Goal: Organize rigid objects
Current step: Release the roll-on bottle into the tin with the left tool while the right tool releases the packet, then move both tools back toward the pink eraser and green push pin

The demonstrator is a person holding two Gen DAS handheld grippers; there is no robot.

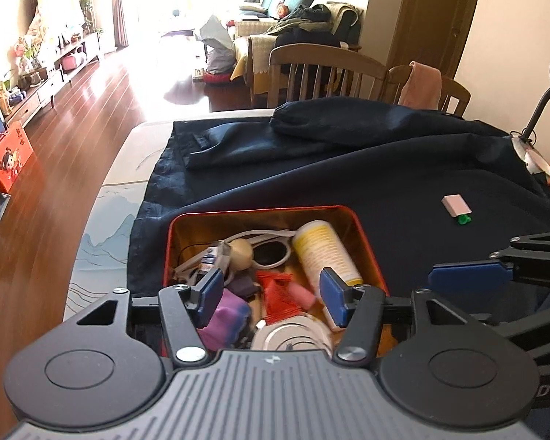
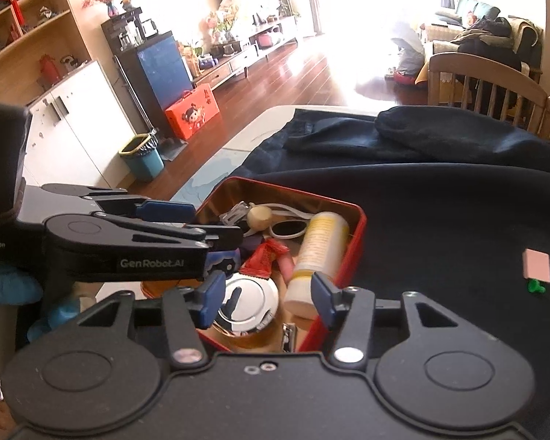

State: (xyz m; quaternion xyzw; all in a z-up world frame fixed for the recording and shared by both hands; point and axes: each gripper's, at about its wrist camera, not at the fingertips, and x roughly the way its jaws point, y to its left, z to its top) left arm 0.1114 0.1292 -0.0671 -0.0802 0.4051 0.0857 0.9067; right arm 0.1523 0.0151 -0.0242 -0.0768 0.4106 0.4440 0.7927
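STEP: your left gripper (image 1: 271, 295) and right gripper (image 2: 267, 299) hang part-open, empty, over the filled red tin (image 1: 363, 231) | NEXT: reach right for the pink eraser (image 1: 456, 205) lying apart on the dark cloth (image 1: 348, 168).

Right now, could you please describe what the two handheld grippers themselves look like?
Both match: the left gripper and right gripper have black linkage arms with silver rivets, round black discs either side and blue pads on the fingers. The left's body is ribbed grey; white "GenRobot.AI" lettering shows on its side in the right view.
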